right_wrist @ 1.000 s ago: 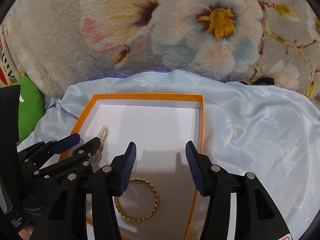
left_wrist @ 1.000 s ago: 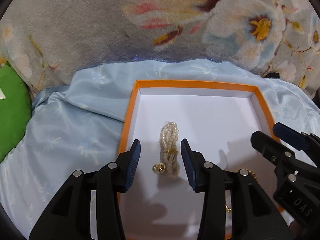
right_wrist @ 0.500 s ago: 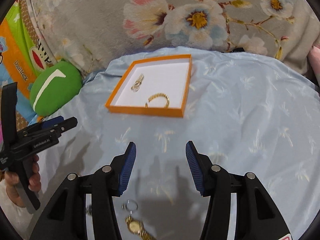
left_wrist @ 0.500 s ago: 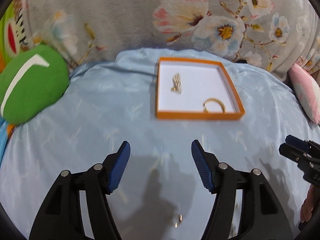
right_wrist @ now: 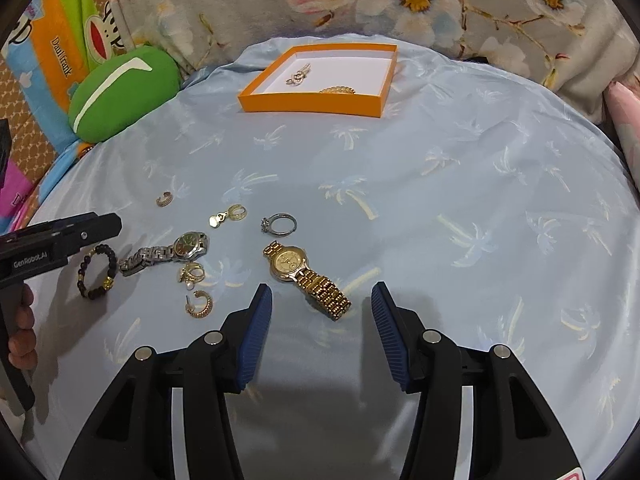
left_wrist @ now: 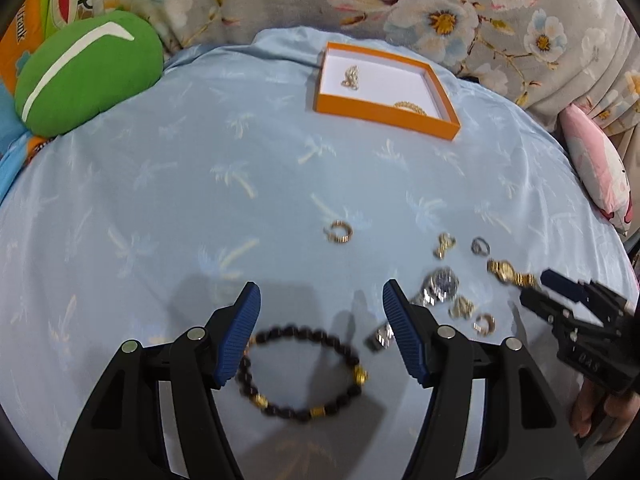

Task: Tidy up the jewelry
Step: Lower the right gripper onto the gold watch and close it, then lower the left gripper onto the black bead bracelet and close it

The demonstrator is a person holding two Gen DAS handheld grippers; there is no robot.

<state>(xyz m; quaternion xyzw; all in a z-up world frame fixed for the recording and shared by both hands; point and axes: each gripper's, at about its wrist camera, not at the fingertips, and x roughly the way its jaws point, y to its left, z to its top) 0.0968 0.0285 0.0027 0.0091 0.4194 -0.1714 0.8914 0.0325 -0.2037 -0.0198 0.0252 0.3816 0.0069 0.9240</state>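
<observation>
Left wrist view: your left gripper [left_wrist: 321,334] hangs spread wide and empty over the dark bead bracelet [left_wrist: 300,374], which lies just beneath its fingers. Your right gripper [right_wrist: 321,328] is spread too, the gold watch [right_wrist: 306,274] lying just ahead between its fingertips. Beyond the watch, well apart, sits the orange box [right_wrist: 320,102].

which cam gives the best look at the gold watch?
Right wrist: the gold watch lies sharp and whole just ahead of the open right gripper, dial and link band both clear. Left wrist shows it small, blurred, band end hidden behind the right gripper.
</observation>
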